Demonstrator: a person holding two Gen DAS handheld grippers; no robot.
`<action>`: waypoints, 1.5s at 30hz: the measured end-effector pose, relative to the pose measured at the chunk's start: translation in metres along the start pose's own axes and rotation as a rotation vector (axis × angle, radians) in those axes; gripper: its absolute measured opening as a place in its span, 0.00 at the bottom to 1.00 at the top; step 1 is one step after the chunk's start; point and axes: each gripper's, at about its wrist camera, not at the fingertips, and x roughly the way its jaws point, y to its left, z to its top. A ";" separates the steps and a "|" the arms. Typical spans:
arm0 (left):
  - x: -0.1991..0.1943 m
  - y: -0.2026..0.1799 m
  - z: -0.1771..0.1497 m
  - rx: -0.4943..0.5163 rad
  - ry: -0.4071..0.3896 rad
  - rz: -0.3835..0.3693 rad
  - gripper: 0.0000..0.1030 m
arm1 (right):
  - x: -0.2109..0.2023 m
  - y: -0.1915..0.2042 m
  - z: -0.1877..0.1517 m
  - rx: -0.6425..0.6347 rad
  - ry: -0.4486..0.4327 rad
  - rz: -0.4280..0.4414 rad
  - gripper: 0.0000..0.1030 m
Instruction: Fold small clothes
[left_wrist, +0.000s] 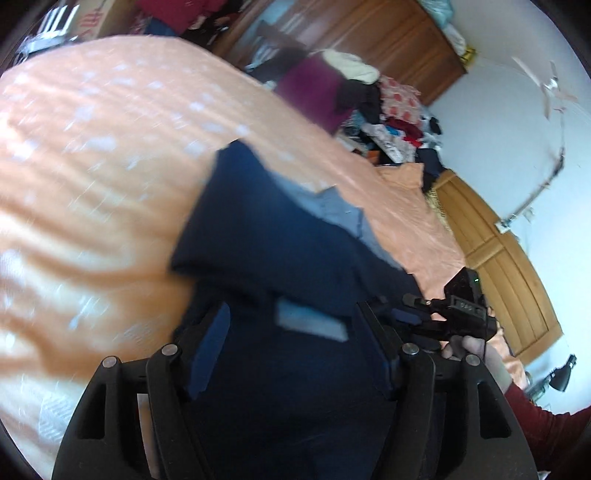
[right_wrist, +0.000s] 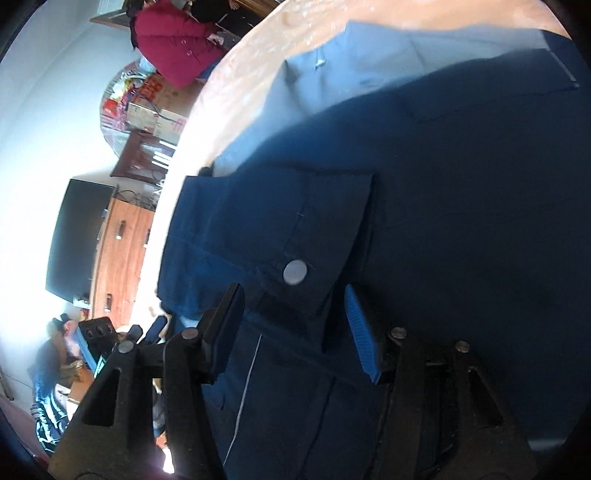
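Garment edge between open claws

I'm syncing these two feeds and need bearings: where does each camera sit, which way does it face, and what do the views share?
Left wrist: sits on the left gripper, facing along its fingers over the navy garment on the orange bedspread; the right gripper and the hand holding it show.
Right wrist: sits on the right gripper, looking close onto the garment's snap button; the left gripper shows at the left.
Shared: the garment, the bedspread, each other's gripper.
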 end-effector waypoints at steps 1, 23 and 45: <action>0.003 0.007 -0.003 -0.025 0.011 0.003 0.67 | 0.002 0.000 0.002 0.008 -0.004 0.012 0.50; 0.017 0.020 0.001 -0.060 0.004 0.026 0.75 | -0.129 -0.045 0.004 0.011 -0.258 -0.077 0.08; 0.050 -0.051 0.038 0.151 0.105 0.045 0.71 | -0.103 -0.053 0.007 -0.088 -0.194 -0.222 0.23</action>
